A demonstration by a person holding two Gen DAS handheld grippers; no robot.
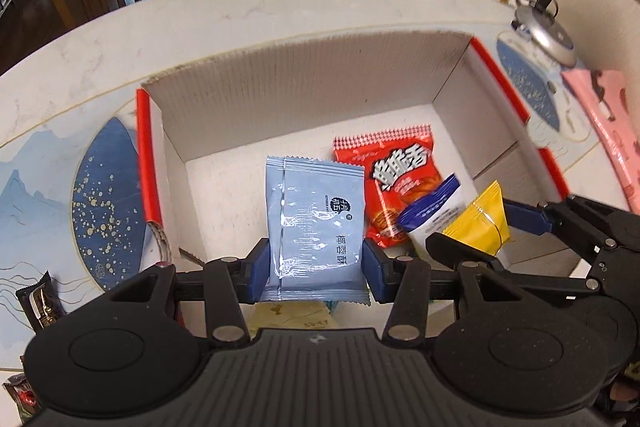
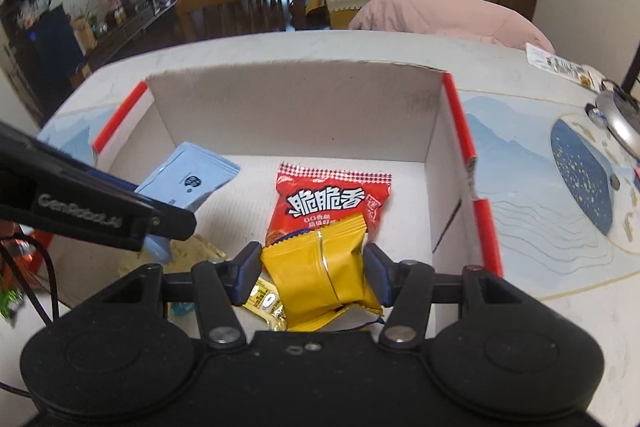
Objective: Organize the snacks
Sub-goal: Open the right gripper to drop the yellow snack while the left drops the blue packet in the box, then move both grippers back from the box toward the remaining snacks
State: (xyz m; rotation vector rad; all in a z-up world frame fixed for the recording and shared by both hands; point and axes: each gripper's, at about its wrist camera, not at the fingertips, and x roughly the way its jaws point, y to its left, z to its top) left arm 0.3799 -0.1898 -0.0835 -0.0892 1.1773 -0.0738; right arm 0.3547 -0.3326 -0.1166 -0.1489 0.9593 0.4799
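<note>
My left gripper (image 1: 316, 269) is shut on a light blue snack packet (image 1: 316, 223) and holds it above the near part of an open white cardboard box (image 1: 304, 83) with red edges. My right gripper (image 2: 312, 273) is shut on a yellow snack packet (image 2: 324, 267) and holds it over the same box (image 2: 296, 107), to the right of the left gripper. A red snack packet (image 2: 332, 203) lies flat on the box floor. In the left wrist view the yellow packet (image 1: 480, 223) shows with a blue-and-white packet (image 1: 434, 213) against it. The blue packet also shows in the right wrist view (image 2: 192, 179).
The box stands on a white table with blue patterned placemats (image 1: 108, 203). A dark snack bar (image 1: 40, 303) lies left of the box, a pink packet (image 1: 608, 131) to the right. A lamp base (image 1: 548, 27) and a packet (image 2: 560, 65) sit at the far right. Wooden chairs (image 2: 240, 7) stand behind.
</note>
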